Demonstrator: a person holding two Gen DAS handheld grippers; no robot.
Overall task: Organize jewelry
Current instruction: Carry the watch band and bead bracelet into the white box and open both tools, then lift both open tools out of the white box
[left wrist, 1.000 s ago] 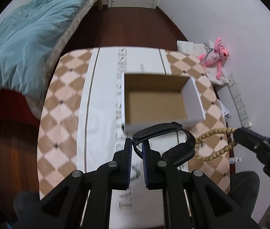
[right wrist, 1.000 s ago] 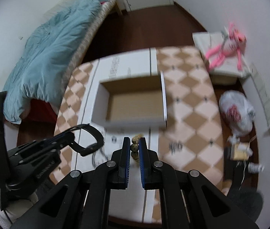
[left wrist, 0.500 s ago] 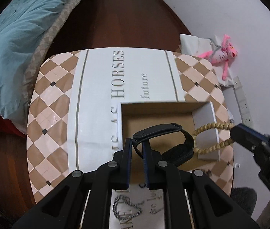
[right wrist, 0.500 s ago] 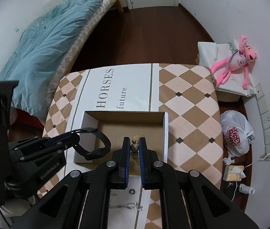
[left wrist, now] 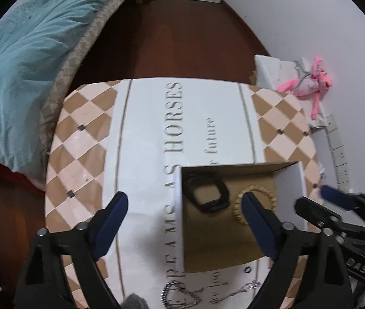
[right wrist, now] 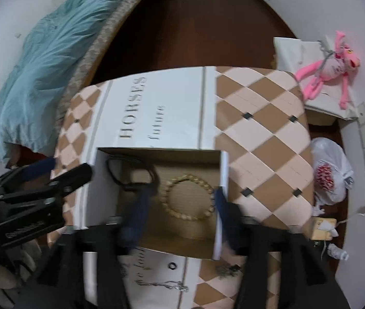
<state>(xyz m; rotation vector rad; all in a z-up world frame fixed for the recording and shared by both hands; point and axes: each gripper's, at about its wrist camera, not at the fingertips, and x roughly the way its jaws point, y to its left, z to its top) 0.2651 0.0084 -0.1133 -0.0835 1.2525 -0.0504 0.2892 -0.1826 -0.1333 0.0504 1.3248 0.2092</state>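
Your left claw (left wrist: pixel 183 207) and right claw (right wrist: pixel 180 203) hang over the cardboard box (right wrist: pixel 222 180), both opening with nothing gripped. One black watch (left wrist: pixel 207 193) and one bead bracelet (right wrist: pixel 189 197) lie side by side on the box floor. At the tabletop (right wrist: pixel 259 134)'s near edge: one ring (right wrist: pixel 172 266), two chains (right wrist: pixel 164 284).

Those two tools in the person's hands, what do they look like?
Both are alike: the left tool and the right tool have black angular plastic frames joined with silver screws, and two long fingers faced with dark blue pads. White lettering marks the side of each body. No sleeves or cables show.
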